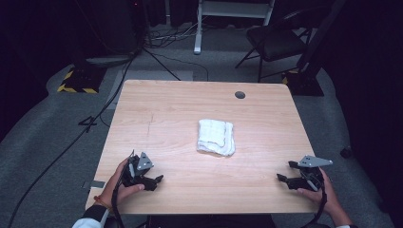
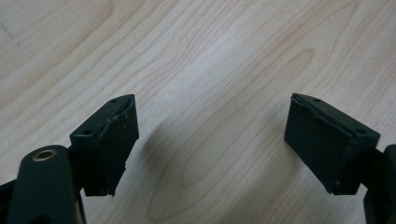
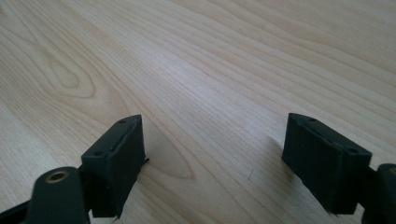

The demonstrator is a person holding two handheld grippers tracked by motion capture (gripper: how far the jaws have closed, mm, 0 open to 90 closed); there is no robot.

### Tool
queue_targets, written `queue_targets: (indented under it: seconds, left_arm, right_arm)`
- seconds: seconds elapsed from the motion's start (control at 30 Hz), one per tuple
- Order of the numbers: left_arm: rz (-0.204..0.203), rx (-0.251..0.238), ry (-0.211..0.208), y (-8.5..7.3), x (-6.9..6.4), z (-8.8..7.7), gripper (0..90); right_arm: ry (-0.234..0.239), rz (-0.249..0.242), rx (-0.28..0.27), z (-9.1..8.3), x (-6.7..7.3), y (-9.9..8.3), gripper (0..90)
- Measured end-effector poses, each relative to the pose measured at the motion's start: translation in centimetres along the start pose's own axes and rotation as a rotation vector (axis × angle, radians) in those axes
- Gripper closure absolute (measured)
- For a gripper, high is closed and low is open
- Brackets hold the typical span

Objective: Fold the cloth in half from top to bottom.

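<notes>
- The folded white cloth (image 1: pixel 216 137) is lying mid-desk (image 1: pixel 166 109), well apart from both tools.
- The left tool (image 1: pixel 157 179) and right tool (image 1: pixel 280 177) are standing wide, holding nothing.
- A jaw is risking to catch only 1 layer, so the fold could be opening.

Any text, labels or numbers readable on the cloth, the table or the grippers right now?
None: no readable text anywhere.
The folded white cloth is plain.
The wooden table shows bare grain.
The left gripper and right gripper, both open, carry no legible marking.
The yellow-black striped base on the floor bears stripes, no words.
</notes>
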State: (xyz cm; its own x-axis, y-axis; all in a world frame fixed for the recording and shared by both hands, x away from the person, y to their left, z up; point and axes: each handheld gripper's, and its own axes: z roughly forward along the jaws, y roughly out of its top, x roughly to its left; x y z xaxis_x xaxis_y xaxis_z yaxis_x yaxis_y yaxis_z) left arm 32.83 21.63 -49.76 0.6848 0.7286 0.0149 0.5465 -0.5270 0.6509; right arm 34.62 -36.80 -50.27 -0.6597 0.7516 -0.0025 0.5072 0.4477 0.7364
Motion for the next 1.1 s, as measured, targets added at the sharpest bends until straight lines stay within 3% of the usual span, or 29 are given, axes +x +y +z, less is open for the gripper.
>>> queue_targets:
  seconds: [0.03,0.13,1.1]
  left_arm:
    - [-0.030,-0.011,-0.010,-0.31,0.16,0.01,17.8]
    - [-0.025,-0.053,-0.011,-0.96,0.29,-0.05,17.6]
    - [-0.034,-0.058,-0.004,-0.95,0.34,0.05,15.8]
  right_arm:
    - [-0.007,0.004,-0.007,-0.02,0.06,-0.10,21.1]
    - [-0.010,0.008,-0.008,-0.03,0.10,-0.13,21.1]
    - [-0.021,0.015,-0.008,-0.01,-0.02,-0.12,21.2]
